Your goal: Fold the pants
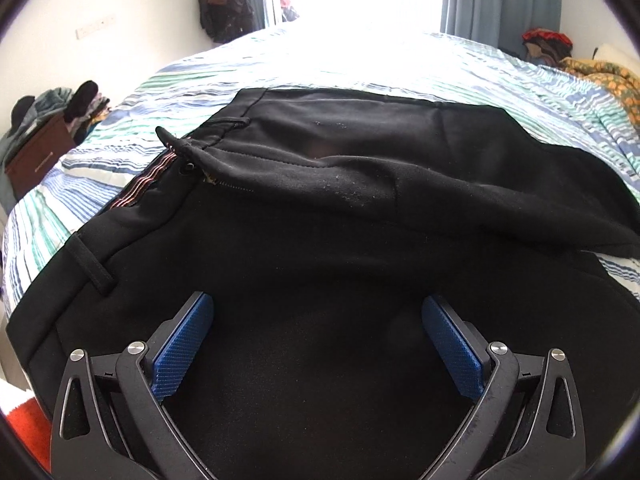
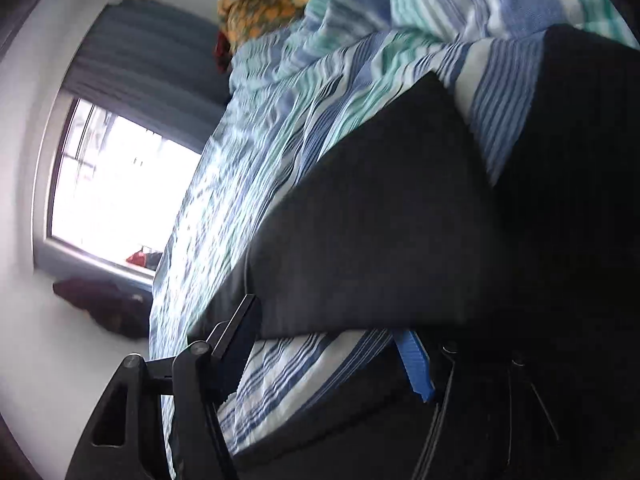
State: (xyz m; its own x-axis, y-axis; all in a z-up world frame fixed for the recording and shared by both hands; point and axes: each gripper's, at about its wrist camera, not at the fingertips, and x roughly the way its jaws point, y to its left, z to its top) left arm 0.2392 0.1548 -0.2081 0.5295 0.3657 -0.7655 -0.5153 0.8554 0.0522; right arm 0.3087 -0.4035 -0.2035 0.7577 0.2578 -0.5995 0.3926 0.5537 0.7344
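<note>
We see black pants (image 1: 320, 208) spread on the striped bedsheet (image 1: 460, 68). Our left gripper (image 1: 318, 312) hovers above them, jaws wide. Our right gripper (image 2: 332, 332), also wide, straddles a pant leg (image 2: 380, 220).

The black pants (image 1: 320, 200) lie spread on the striped bedsheet (image 1: 168, 84), waistband to the left with its belt loops (image 1: 93, 264) showing and the fly open, so that a striped inner lining and the zipper teeth are visible (light lint speckles the cloth). One half is folded loosely over the other, its edge forming a raised, rumpled ridge across the middle.
</note>
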